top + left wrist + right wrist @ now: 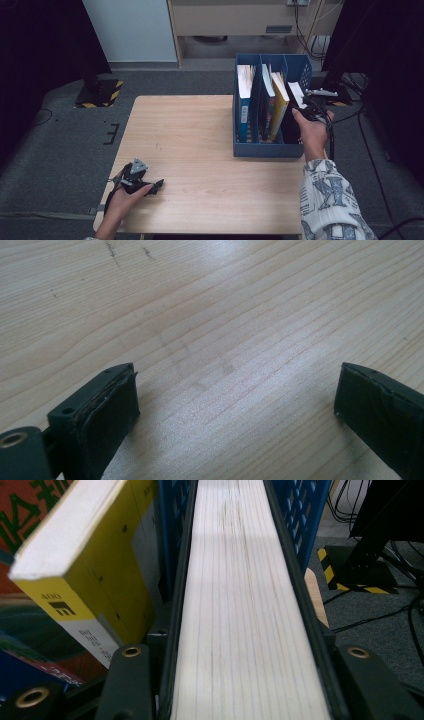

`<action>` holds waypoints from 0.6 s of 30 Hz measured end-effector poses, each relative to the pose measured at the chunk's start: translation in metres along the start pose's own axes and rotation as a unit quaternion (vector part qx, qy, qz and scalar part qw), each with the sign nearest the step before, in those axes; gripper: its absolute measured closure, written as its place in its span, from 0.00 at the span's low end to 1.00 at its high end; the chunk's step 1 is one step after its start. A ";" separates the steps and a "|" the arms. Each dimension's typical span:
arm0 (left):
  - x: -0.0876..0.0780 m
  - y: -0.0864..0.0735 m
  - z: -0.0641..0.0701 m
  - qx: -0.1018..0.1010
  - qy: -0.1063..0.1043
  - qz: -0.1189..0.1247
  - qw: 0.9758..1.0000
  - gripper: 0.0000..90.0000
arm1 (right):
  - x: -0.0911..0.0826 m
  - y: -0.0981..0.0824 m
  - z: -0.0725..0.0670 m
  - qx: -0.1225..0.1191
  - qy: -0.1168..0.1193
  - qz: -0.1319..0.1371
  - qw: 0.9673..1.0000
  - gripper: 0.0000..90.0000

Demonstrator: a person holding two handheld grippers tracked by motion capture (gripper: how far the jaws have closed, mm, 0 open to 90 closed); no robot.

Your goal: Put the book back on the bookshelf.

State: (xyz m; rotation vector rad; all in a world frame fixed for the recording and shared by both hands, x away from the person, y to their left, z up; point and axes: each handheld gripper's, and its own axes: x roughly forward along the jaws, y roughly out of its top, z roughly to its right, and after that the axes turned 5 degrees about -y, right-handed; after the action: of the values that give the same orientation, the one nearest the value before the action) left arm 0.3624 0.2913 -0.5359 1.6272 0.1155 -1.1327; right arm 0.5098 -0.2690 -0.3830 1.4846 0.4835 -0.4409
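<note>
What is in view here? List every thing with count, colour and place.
table: one, light wood, centre
file rack: one, blue, three compartments, table's far right
blue book: one, left compartment
dark book: one, middle compartment
yellow book: one, middle compartment, leaning
black-covered book: one, white pages, right compartment
striped bases: two, yellow-black, on the grey floor, left and right
cables: several, black, floor at right
left hand-held gripper: one, black, jaws open, on the table's near left
right hand-held gripper: one, black, clamped on the black-covered book
hands: two; right sleeve white, patterned
</note>
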 end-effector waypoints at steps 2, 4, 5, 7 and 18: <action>0.000 0.000 0.000 0.000 0.000 0.000 1.000 0.04 | -0.001 0.003 0.000 0.000 0.000 0.002 1.000 0.53; 0.000 0.000 0.000 0.000 0.000 0.000 1.000 0.04 | -0.002 0.005 0.000 0.002 0.001 0.002 1.000 0.52; 0.000 0.000 0.000 0.000 0.000 0.000 1.000 0.04 | -0.002 0.006 0.000 -0.001 0.002 0.000 1.000 0.52; 0.000 0.000 0.000 0.000 0.000 0.000 1.000 0.04 | -0.001 0.007 0.001 -0.002 0.004 -0.005 1.000 0.52; 0.001 0.000 0.000 -0.001 -0.001 0.001 1.000 0.04 | 0.002 0.017 0.001 -0.001 0.007 -0.019 1.000 0.50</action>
State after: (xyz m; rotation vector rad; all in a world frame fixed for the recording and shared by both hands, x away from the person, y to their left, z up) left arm 0.3627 0.2907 -0.5361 1.6242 0.1139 -1.1311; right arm 0.5209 -0.2697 -0.3704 1.4786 0.5234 -0.4600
